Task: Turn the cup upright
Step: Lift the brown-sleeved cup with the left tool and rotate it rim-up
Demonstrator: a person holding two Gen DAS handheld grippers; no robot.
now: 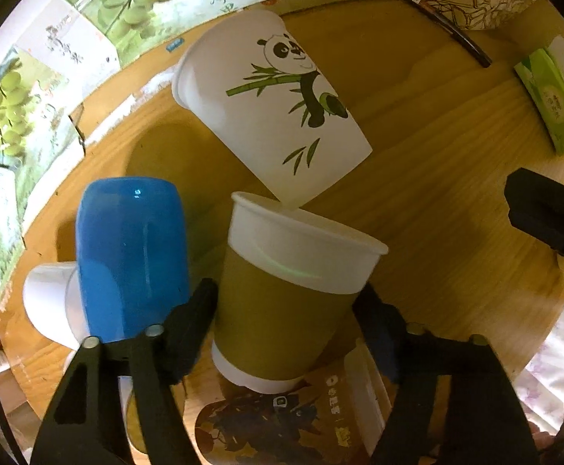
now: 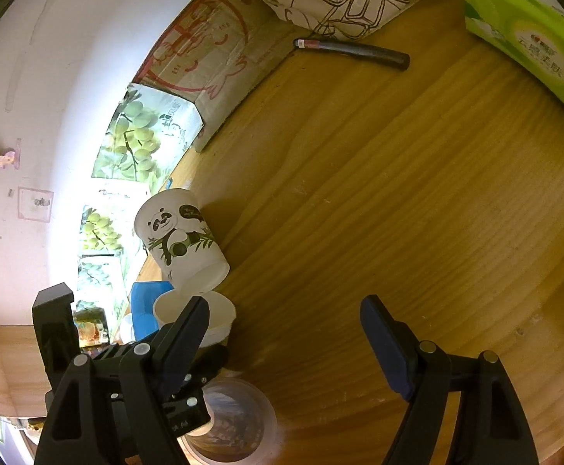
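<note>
Left gripper (image 1: 286, 310) jaws clamp the brown-sleeved white paper cup (image 1: 293, 286), rim up.
Right gripper (image 2: 286, 337) jaws apart, empty; the cup's base edge hides behind the left jaws.

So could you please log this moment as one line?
left tool: shut on brown cup, rim up | right tool: open, idle | panda cup: upside down

Ahead of the tool on the wood surface (image 2: 379, 213): green tissue box (image 2: 530, 38), black pen (image 2: 353, 49), grape-print cartons (image 1: 22, 116) along the wall.
</note>
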